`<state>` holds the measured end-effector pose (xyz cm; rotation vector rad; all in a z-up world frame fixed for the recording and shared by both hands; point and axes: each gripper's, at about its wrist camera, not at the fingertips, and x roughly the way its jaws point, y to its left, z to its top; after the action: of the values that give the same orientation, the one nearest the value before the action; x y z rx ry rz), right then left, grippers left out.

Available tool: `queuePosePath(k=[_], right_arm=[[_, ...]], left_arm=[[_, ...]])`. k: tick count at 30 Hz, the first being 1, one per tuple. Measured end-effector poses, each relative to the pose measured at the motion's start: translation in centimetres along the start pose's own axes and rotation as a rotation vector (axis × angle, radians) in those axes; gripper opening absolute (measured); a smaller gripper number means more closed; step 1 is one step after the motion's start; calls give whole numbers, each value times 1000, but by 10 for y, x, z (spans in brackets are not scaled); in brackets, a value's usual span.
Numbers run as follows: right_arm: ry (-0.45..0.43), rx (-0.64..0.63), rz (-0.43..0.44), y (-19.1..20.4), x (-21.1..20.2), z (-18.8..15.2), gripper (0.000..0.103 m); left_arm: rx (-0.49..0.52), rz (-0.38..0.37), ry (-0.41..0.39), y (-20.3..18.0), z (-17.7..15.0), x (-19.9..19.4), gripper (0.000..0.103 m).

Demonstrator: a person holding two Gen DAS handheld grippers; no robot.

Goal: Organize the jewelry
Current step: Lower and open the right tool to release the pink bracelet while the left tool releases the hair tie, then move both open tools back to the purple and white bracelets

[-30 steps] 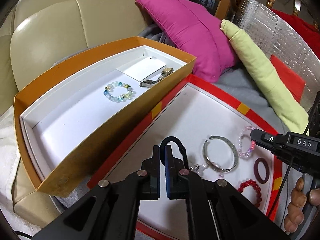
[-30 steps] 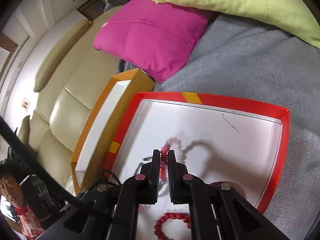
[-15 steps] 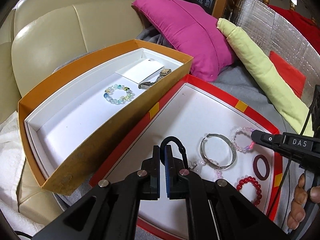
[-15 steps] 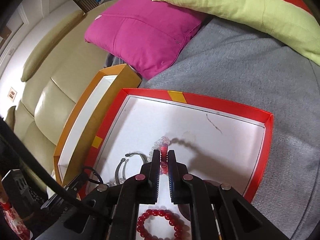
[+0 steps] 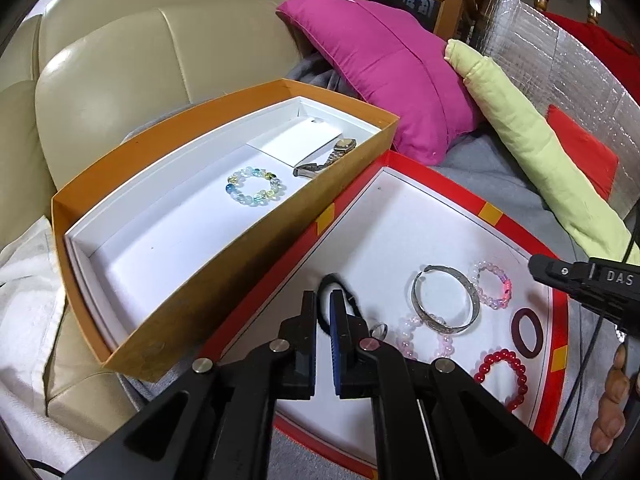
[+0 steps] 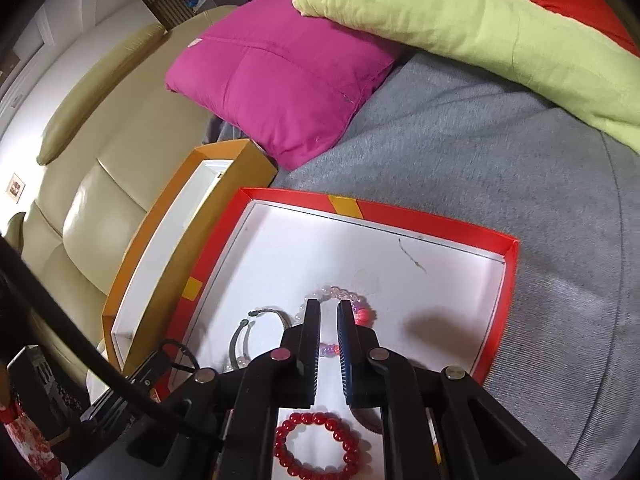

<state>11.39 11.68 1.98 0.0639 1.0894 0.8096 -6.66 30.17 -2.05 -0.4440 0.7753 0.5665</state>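
Both pairs of jaws just parting, gripping nothing: left gripper over black hair tie, right gripper over pink bead bracelet lying flat in red tray, watch lengthwise along orange box.

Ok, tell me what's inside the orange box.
The orange box holds a pale blue and yellow bead bracelet, a metal wristwatch and a white card. The box's near wall hides the strip of floor behind it, so anything lying there cannot be seen.
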Motion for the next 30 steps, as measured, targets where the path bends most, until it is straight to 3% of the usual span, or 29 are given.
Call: queuePosePath(k=[2,3,4,5,6,7,16,22,30], right_arm=[[-11,1,-4,1,-8,0,11],[-21,-2,-7,1,-14,-1,17],[-28,-6,-14,1,-19,-1,29],[-39,-9,-22,1,-26,-2,36],[-54,-12,-31,1,-34,-4,51],[-68,-15,-38,0,-41,-5,59],[-129,-2,-144,-35,-115,-41,66],[-138,90,-224,-95,-151,-72,67],[-156,189,-290,-187,-186,-93,67]], left_arm=[[-13,4,-2,1,0,-4,28],[-30,7,-9,2,0,-9,50],[-43,10,-21,3,1,-12,60],[-56,16,-48,4,1,-19,60],[-57,19,-61,3,2,-24,60],[-54,14,-67,1,2,-29,60],[28,-92,-118,-55,-3,-73,65],[151,-165,-118,-113,-20,-88,71],[270,-186,-62,-182,-44,-70,72]])
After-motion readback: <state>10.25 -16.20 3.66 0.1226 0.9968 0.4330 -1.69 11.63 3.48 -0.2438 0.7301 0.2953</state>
